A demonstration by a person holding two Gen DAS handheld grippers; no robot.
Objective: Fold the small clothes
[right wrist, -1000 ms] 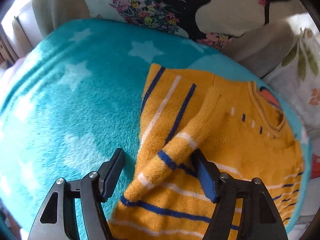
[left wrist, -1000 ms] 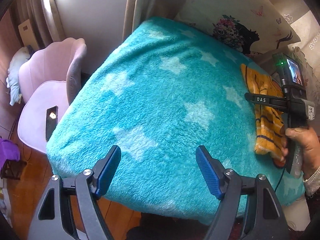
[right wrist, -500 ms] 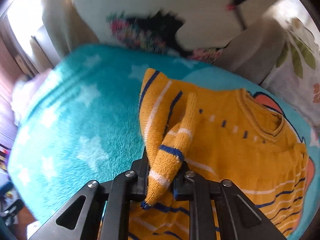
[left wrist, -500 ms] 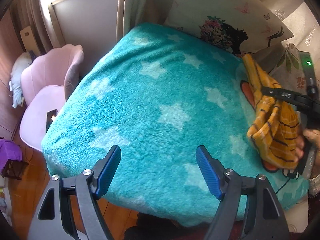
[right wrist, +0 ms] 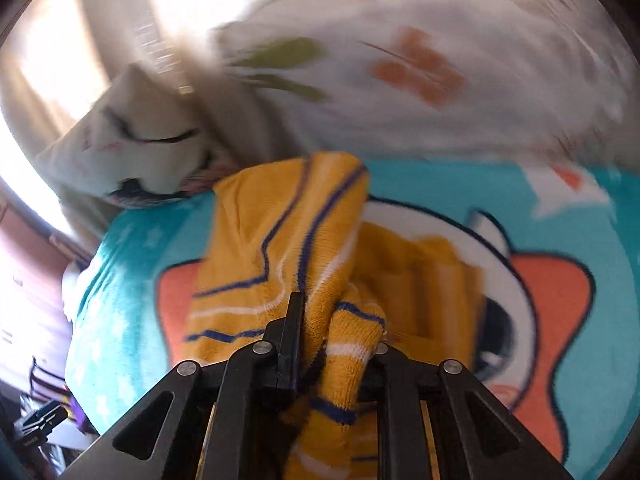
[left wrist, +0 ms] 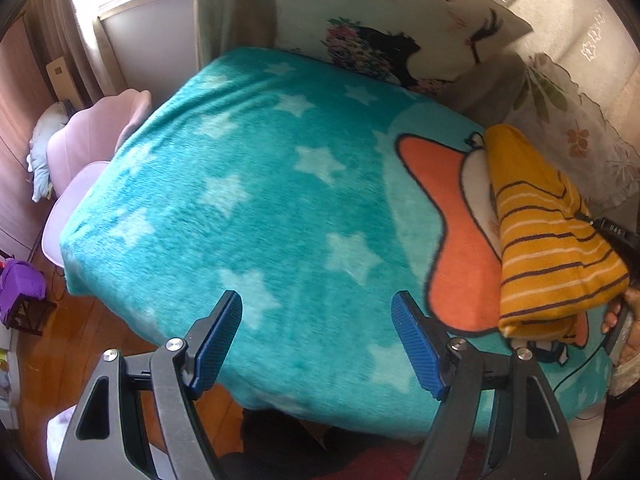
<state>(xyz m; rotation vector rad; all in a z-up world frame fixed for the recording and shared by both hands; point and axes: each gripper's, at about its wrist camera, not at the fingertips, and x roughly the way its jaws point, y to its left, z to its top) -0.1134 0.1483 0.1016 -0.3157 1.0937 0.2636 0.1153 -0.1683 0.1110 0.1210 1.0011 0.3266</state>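
Right gripper (right wrist: 332, 340) clenched on bunched mustard-yellow knit sweater with navy and white stripes (right wrist: 280, 248), lifted over orange patch of teal star-print fleece blanket (left wrist: 248, 208). Left gripper (left wrist: 316, 340) spread wide, empty, above blanket's near edge. "DAS" lettering on right gripper.

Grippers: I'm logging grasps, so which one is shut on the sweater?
The right gripper: clamped on the yellow striped sweater. The left gripper is open and empty.

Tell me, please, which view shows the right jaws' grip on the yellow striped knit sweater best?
The right wrist view: the right gripper is shut on the yellow striped knit sweater close up. The left wrist view shows the sweater lifted, hiding the jaws.
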